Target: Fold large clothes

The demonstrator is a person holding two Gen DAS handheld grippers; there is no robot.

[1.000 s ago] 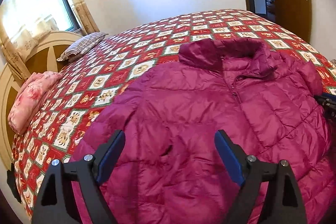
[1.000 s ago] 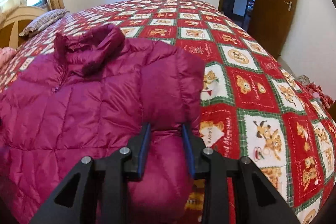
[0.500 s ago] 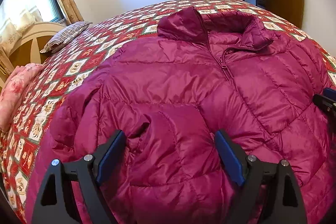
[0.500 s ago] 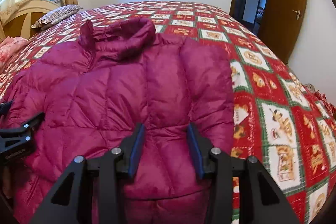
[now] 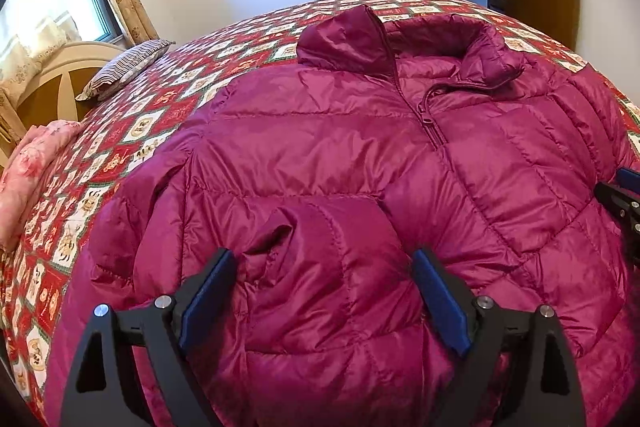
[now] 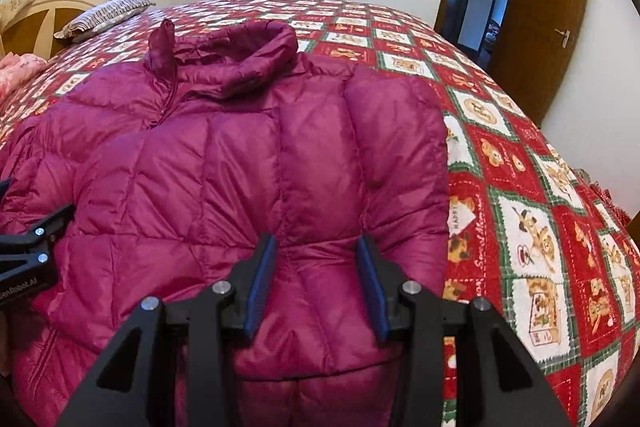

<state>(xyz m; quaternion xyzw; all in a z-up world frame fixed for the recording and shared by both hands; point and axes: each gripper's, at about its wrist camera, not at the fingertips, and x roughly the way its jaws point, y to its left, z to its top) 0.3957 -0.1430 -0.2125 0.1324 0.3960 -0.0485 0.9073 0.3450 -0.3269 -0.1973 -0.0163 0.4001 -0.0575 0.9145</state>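
A magenta puffer jacket point(image 5: 344, 155) lies front up on the bed, zipped, collar at the far end; it also shows in the right wrist view point(image 6: 224, 163). Its left sleeve point(image 5: 320, 267) is folded over the body and lies between the jaws of my left gripper point(image 5: 324, 287), which stands wide open. My right gripper point(image 6: 316, 275) has its jaws partly apart around the right sleeve point(image 6: 320, 299), which bulges between them; whether the pads press it I cannot tell. Each gripper shows at the edge of the other's view.
The bed has a red patchwork quilt point(image 6: 520, 187). A striped pillow point(image 5: 124, 71) and a pink folded blanket point(image 5: 32, 163) lie by the headboard at the left. A brown door point(image 6: 540, 27) stands open at the far right.
Both grippers have moved forward over the jacket. The sleeves now lie folded onto the body. The right jaws have opened wider around the sleeve.
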